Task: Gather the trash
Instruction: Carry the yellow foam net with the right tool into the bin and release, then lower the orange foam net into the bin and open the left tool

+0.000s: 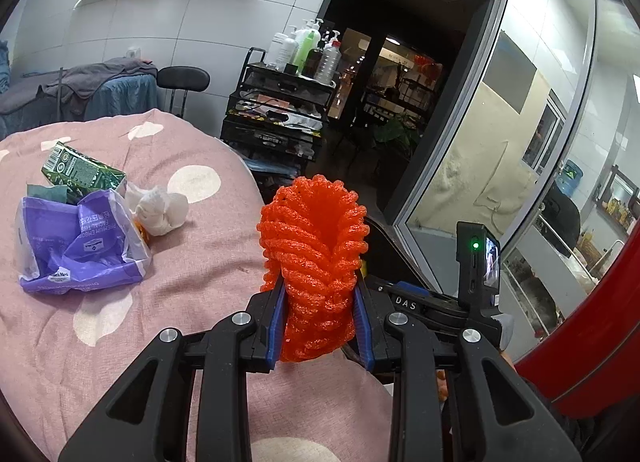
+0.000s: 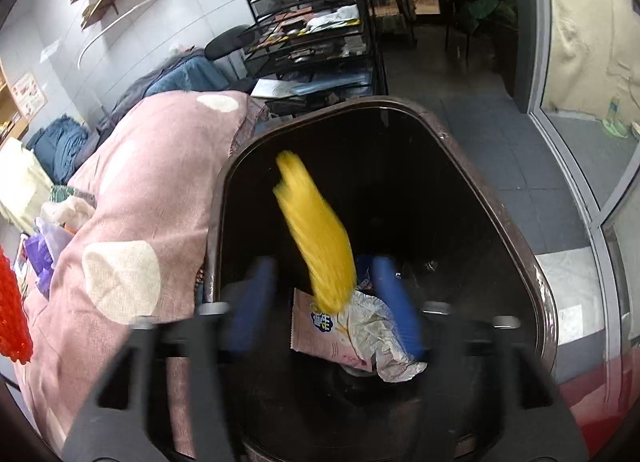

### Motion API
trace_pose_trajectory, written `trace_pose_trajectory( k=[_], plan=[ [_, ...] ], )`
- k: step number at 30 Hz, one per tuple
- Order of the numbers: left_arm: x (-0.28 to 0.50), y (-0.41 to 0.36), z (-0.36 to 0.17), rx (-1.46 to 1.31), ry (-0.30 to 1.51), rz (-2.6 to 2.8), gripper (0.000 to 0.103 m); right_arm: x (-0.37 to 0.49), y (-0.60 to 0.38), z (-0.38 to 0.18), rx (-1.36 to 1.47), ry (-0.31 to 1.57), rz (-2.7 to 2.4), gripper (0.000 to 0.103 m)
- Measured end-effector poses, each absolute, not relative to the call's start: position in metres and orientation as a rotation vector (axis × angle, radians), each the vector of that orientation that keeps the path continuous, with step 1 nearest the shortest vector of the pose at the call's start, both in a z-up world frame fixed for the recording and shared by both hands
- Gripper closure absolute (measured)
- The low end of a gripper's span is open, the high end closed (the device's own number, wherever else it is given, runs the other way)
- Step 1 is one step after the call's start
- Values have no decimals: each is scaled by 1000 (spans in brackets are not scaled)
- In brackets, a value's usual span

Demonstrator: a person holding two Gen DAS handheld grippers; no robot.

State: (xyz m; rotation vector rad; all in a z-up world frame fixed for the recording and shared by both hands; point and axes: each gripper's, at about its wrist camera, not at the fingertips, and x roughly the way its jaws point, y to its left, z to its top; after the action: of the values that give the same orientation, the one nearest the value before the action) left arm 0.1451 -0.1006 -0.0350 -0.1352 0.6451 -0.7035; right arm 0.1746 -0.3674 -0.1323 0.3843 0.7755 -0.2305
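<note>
Left gripper (image 1: pixel 319 314): clamped on orange foam net (image 1: pixel 314 258), pads pressing both sides.
Right gripper (image 2: pixel 326 302): jaws spread; yellow foam net (image 2: pixel 316 238) loose between them, over dark bin (image 2: pixel 516 222).

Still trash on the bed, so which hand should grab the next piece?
Probably right: its tongs stand open over the bin, the yellow net loose between them. The left tongs are clamped on the orange net.

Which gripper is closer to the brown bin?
Right. The right gripper hangs over the bin, open. The left gripper grips orange foam net beside the bed.
</note>
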Motion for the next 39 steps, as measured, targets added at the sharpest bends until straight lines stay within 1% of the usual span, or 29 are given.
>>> trace_pose_trajectory(
  k=[2, 7, 14, 28, 39],
  plan=[
    [146, -103, -35, -129, 648, -707, 74, 173, -366, -133, 382, 775, -228, 27],
    [146, -114, -34, -104, 650, -723, 74, 165, -369, -124, 392, 737, -234, 23],
    [152, -135, -31, -78, 658, -761, 74, 147, -376, -101, 398, 647, -285, 20],
    [173, -182, -35, -42, 722, -827, 74, 125, -405, -65, 426, 509, -387, 18],
    [192, -216, -49, 5, 809, -831, 74, 115, -426, -61, 478, 484, -445, 17]
  ],
)
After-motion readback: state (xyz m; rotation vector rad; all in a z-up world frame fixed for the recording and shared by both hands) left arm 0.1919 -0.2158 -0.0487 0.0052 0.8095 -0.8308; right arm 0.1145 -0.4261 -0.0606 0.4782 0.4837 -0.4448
